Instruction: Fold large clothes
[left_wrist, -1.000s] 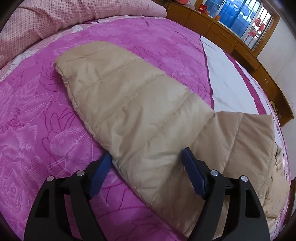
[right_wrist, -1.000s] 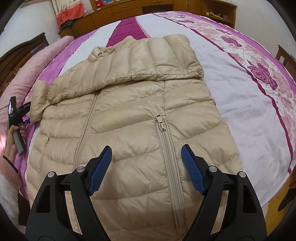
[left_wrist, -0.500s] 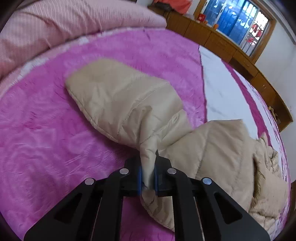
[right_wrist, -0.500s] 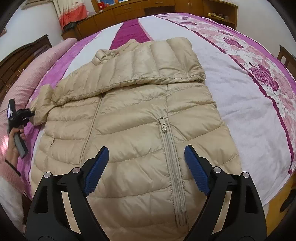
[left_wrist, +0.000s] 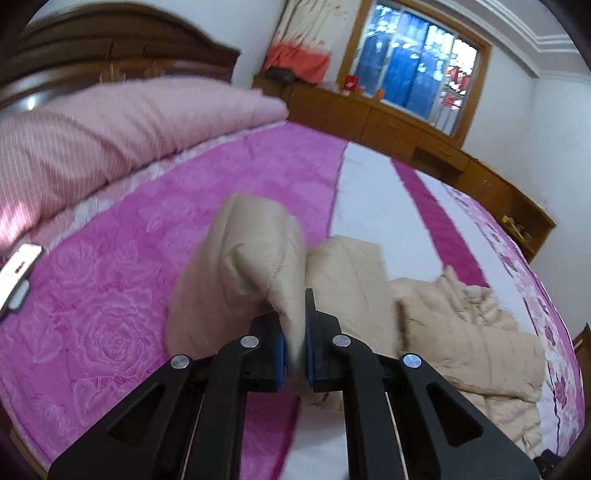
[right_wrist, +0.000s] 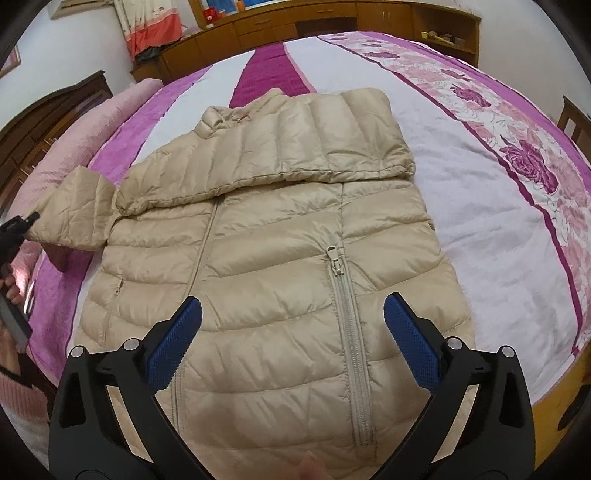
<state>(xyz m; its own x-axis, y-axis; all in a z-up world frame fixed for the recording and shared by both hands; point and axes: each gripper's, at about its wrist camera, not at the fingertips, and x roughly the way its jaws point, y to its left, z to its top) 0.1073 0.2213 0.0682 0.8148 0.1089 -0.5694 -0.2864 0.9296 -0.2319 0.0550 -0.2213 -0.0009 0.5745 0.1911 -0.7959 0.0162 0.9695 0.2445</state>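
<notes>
Above the bed (left_wrist: 110, 258), left tongs (left_wrist: 294, 345) now lift the pinched jacket sleeve (left_wrist: 243, 266); right tongs (right_wrist: 293, 343) have just spread wider, empty

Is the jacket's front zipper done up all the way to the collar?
No: the zipper pull sits about midway up the jacket, far below the collar.

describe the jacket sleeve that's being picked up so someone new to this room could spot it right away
On the big bed with the pink and white floral cover lies a beige quilted puffer jacket, zip side up. Its sleeve on the headboard side is the one: pinched in the shut left gripper and raised off the cover, while the other sleeve lies folded flat across the chest.
</notes>
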